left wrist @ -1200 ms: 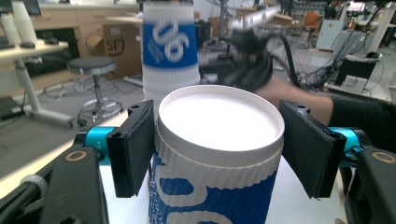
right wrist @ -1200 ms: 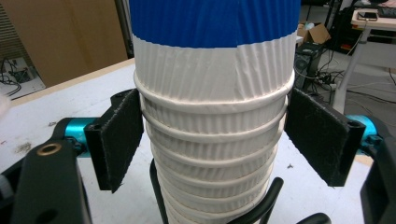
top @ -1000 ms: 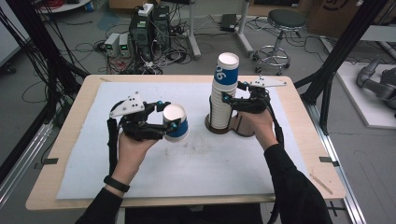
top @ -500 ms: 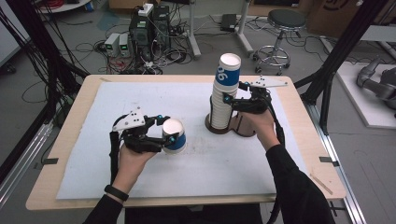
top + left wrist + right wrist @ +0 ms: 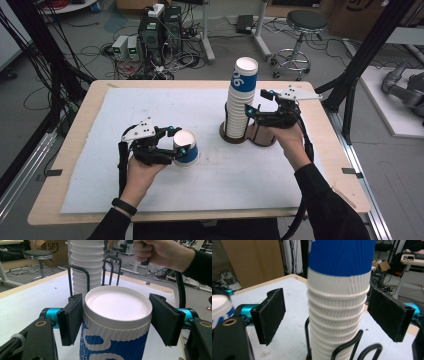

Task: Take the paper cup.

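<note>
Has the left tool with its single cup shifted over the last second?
Yes. The left tool and its cup came toward the person's edge of the table, away from the cup stack.

My light wooden table (image 5: pixel 320 107) carries a white rectangular sheet (image 5: pixel 150 107). On the sheet: a brown round-based wire cup holder (image 5: pixel 257 137) and a blue-and-white ribbed paper cup (image 5: pixel 186 148).

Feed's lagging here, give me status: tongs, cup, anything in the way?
Left tongs around single cup, one pad touching, other just off. Right tongs open around cup stack, not touching. Stack sits in wire holder. Mat ahead bare.
</note>
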A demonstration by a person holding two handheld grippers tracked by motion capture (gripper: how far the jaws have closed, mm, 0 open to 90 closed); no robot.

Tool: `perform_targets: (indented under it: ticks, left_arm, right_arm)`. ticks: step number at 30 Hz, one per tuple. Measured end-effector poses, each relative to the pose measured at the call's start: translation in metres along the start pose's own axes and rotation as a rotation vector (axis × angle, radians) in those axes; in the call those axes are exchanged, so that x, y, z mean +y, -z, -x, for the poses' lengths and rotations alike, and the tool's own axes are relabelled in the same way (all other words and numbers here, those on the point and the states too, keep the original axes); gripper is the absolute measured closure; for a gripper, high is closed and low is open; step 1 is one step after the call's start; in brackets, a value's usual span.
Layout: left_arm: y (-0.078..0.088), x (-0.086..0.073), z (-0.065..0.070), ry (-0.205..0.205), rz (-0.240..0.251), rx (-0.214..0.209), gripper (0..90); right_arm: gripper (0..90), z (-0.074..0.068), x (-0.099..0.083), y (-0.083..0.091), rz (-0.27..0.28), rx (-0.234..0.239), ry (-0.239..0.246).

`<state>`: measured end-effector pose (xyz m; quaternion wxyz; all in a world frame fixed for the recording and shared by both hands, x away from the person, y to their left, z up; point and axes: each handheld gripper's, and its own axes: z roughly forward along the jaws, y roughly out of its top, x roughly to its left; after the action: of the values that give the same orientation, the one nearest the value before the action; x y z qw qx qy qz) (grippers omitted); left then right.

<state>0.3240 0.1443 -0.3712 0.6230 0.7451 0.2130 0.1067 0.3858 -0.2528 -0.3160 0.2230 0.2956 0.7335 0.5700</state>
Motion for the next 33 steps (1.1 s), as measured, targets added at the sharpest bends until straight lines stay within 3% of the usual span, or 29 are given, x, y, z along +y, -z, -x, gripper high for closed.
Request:
perform_targets:
  ticks: [7, 11, 18, 23, 33]
  left_arm:
    - [0.003, -0.002, -0.002, 0.007, 0.007, 0.003, 29.8]
    - [0.004, -0.003, -0.003, 0.011, 0.008, 0.009, 29.8]
    - [0.004, -0.005, -0.003, 0.005, 0.004, 0.013, 29.8]
    - [0.002, -0.007, -0.004, -0.005, 0.0, 0.012, 29.8]
    - [0.003, -0.009, -0.007, 0.012, 0.008, 0.018, 29.8]
  right_arm:
    - [15.4, -0.01, -0.021, 0.019, 0.029, -0.01, -0.012]
    - [15.4, -0.014, -0.042, 0.03, 0.052, -0.023, -0.031]
    - [15.4, -0.02, -0.065, 0.042, 0.053, -0.033, -0.063]
    - [15.4, -0.024, -0.075, 0.043, 0.041, -0.033, -0.05]
    - [15.5, -0.027, -0.085, 0.04, -0.004, -0.022, -0.023]
